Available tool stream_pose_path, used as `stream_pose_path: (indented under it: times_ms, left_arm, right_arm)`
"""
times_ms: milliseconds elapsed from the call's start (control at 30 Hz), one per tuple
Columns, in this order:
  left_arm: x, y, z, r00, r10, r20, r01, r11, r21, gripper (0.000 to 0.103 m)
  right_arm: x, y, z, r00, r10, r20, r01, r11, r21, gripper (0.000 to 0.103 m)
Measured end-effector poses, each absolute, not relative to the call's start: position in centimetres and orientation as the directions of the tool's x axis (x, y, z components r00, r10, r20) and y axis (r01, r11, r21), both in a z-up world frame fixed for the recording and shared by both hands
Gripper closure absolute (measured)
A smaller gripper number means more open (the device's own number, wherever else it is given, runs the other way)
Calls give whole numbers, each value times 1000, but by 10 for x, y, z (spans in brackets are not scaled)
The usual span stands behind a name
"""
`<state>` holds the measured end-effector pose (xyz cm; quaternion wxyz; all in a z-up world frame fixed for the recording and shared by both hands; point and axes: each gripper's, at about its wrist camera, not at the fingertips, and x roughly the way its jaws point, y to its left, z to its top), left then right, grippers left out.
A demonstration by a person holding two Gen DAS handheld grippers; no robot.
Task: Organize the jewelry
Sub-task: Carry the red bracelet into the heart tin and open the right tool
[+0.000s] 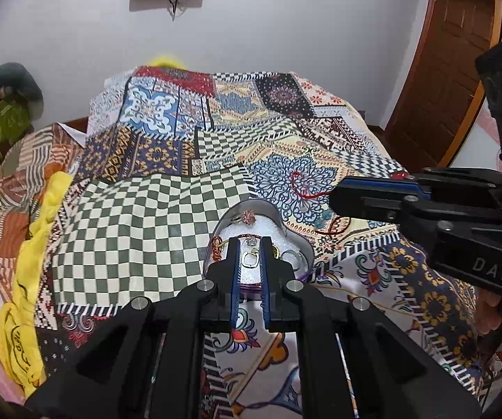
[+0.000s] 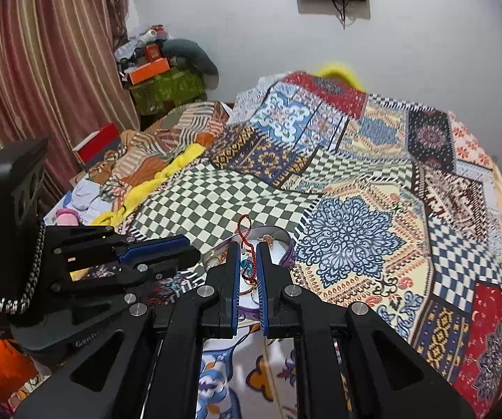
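With my right gripper (image 2: 249, 265) narrowed on the red cord bracelet (image 2: 247, 241), I'd lower it slowly into the heart-shaped box (image 1: 296, 241) while my left gripper (image 1: 251, 262) hovers narrowly parted, holding nothing

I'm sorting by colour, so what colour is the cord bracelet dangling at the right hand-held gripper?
Red, a braided cord bracelet; the right wrist view shows it best.

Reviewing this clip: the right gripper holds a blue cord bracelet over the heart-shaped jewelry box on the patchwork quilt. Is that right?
Not quite: the cord is red, not blue. In the right wrist view the right gripper has a red cord bracelet between its fingers, looping up above them, over the heart-shaped jewelry box on the patchwork quilt. Only a small bead beside the cord is blue.
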<state>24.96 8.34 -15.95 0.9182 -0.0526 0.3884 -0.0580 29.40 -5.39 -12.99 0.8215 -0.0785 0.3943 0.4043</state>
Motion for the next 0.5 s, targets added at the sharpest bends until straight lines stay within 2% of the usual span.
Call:
stream_pose_path:
  times_ms: [500]
  left_arm:
    - [286,85,-197,621,-194,-759,85,980,-180,94]
  right_arm:
    - [329,-30,-168,269,546,-793,-713,667,217,95]
